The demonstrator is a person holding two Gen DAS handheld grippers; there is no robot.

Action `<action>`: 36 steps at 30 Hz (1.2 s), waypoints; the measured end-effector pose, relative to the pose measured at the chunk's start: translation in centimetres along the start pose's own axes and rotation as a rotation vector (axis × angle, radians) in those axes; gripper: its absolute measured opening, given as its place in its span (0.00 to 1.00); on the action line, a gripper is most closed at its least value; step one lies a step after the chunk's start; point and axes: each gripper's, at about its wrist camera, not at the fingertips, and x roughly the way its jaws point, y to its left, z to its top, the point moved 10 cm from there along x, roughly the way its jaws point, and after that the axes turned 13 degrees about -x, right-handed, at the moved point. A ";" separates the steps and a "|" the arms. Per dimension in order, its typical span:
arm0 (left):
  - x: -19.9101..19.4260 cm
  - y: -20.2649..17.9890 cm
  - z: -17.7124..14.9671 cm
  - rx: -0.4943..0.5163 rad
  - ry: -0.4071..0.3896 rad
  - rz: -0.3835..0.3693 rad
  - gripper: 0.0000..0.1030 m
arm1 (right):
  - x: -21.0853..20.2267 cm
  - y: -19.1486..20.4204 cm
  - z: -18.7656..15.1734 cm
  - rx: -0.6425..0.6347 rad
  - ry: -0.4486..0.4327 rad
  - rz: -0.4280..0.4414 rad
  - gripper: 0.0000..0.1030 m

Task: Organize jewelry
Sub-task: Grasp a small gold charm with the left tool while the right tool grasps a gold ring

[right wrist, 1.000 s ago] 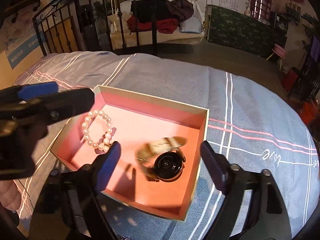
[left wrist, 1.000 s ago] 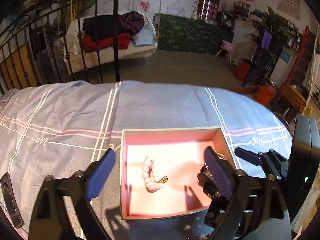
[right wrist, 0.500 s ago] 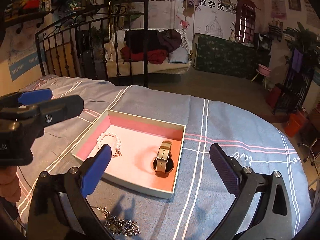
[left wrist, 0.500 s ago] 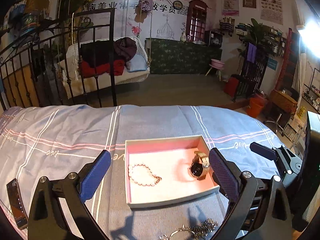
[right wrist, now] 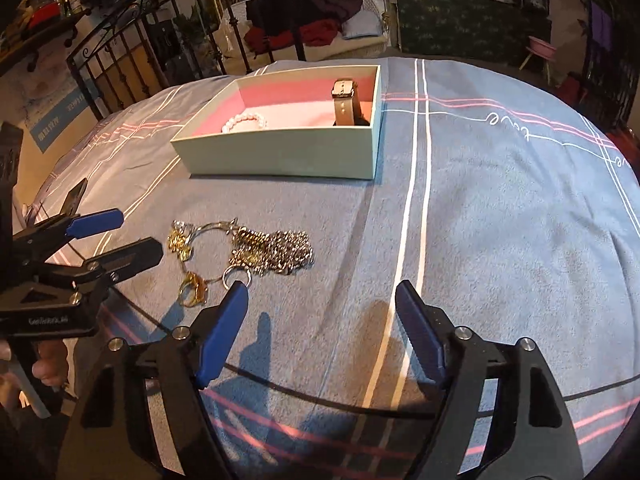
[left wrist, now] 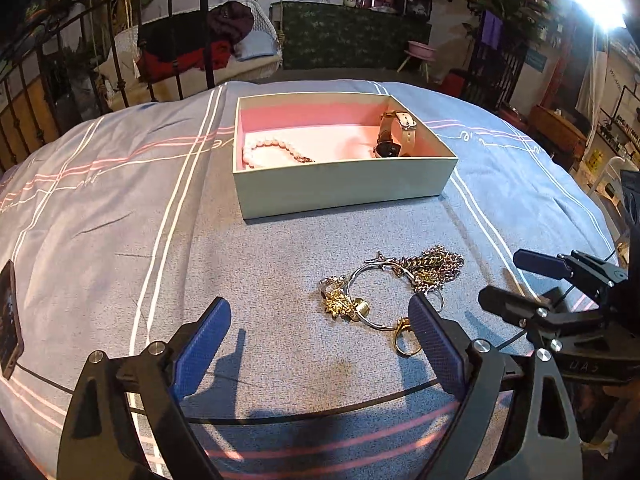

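Blue-grey bedspread [left wrist: 120, 216] with white and pink stripes covers the work surface; a black iron bed frame [left wrist: 172, 40] and a cluttered room lie beyond it.

Item 1: pale green cardboard box with pink lining [left wrist: 344, 180] sits on the bedspread, far side from both cameras. Inside, at the left, lies a white pearl bracelet [left wrist: 266, 150]; at the right, a black-faced wristwatch with a beige strap [left wrist: 394, 136] rests close to the box wall.

Item 2: loose jewellery on the cloth, nearer than the box and apart from it. A heap of silver and gold chain [left wrist: 432, 266] touches a thin silver hoop [left wrist: 376, 296]. A gold ornament cluster [left wrist: 344, 306] lies at the hoop's left; a gold ring [left wrist: 406, 340] lies at its near edge.

Item 3: left gripper [left wrist: 320, 340], blue pads spread wide, empty, with the gold ring just beside its right pad. Right gripper [right wrist: 320, 328], likewise spread wide and empty, held above bare cloth, its left pad tip just beside a small silver ring [right wrist: 236, 276].

Item 4: dark phone [left wrist: 10, 320] at the left edge of the bedspread.
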 end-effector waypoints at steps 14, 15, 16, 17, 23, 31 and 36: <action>2.7 -1.5 0.3 0.022 0.057 -0.086 0.39 | 0.8 5.1 -0.4 -0.099 0.022 0.045 0.74; 2.8 -1.5 0.4 0.027 0.057 -0.084 0.33 | 0.9 5.2 -0.5 -0.101 0.026 0.049 0.74; 2.9 -1.6 0.4 0.034 0.055 -0.083 0.30 | 1.0 5.3 -0.5 -0.102 0.029 0.047 0.74; 3.0 -1.7 0.4 0.042 0.055 -0.085 0.21 | 1.0 5.4 -0.6 -0.104 0.031 0.050 0.74; 2.8 -1.5 0.5 0.040 0.037 -0.093 0.17 | 1.1 6.0 -0.4 -0.110 0.033 0.066 0.74; 1.1 -0.2 2.0 -0.080 0.008 -0.141 0.17 | 2.7 8.6 1.2 -0.188 0.038 0.092 0.57; 0.6 0.4 2.3 -0.097 -0.001 -0.131 0.17 | 2.3 8.0 1.3 -0.172 0.027 0.100 0.24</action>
